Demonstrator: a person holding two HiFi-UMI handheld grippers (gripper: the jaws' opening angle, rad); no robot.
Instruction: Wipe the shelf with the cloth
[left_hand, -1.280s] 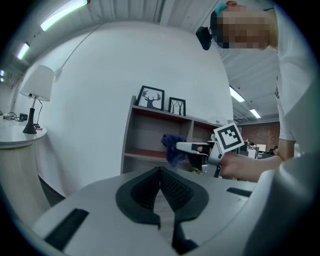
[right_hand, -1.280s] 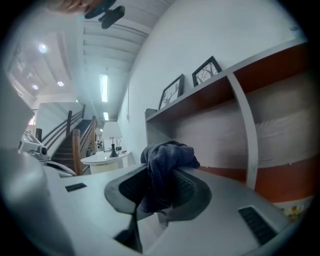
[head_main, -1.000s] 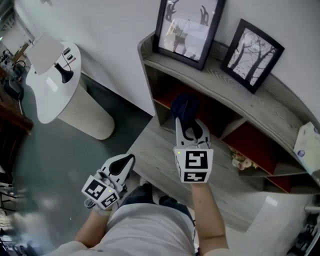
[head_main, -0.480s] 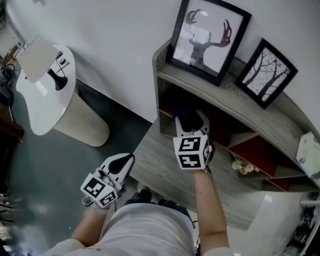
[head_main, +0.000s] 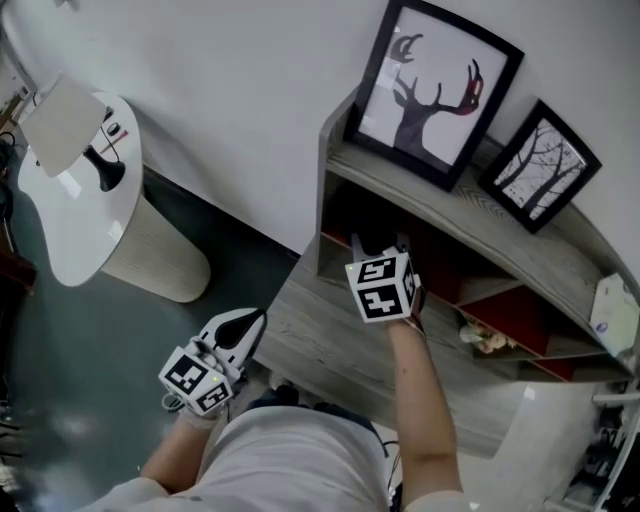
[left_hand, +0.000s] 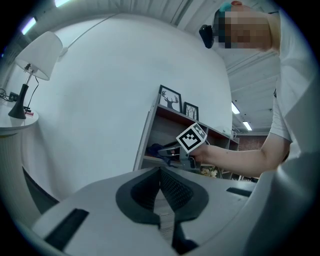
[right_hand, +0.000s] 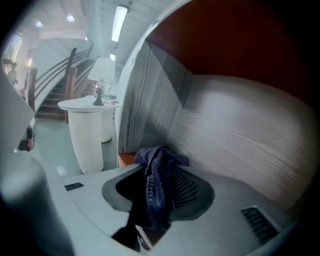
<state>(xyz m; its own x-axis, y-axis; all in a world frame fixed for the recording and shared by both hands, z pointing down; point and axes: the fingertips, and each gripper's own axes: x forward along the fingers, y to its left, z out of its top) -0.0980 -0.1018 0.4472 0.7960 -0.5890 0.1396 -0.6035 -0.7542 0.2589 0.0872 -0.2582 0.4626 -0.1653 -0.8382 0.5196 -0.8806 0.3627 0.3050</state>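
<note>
The cloth (right_hand: 159, 159) is grasped by the right tongs (right_hand: 161, 176), whose jaws have just been closing on it. It now sits deeper in the left bay of the shelf (head_main: 312, 322), so wiping can begin. The left tongs (left_hand: 160, 172), at 7 o'clock, are clenched and empty. The side wall (head_main: 322, 215) crowds at 10 o'clock, and the pictures (head_main: 432, 92) stand at 12.

The right gripper (head_main: 380, 252) reaches into the upper left compartment of the grey wooden shelf (head_main: 330, 330). Its fingers have just been closing, with a dark cloth (head_main: 370, 236) between them. A deer picture (head_main: 432, 92) and a tree picture (head_main: 541, 165) stand on top. The left gripper (head_main: 238, 330) hangs low over the floor.
</note>
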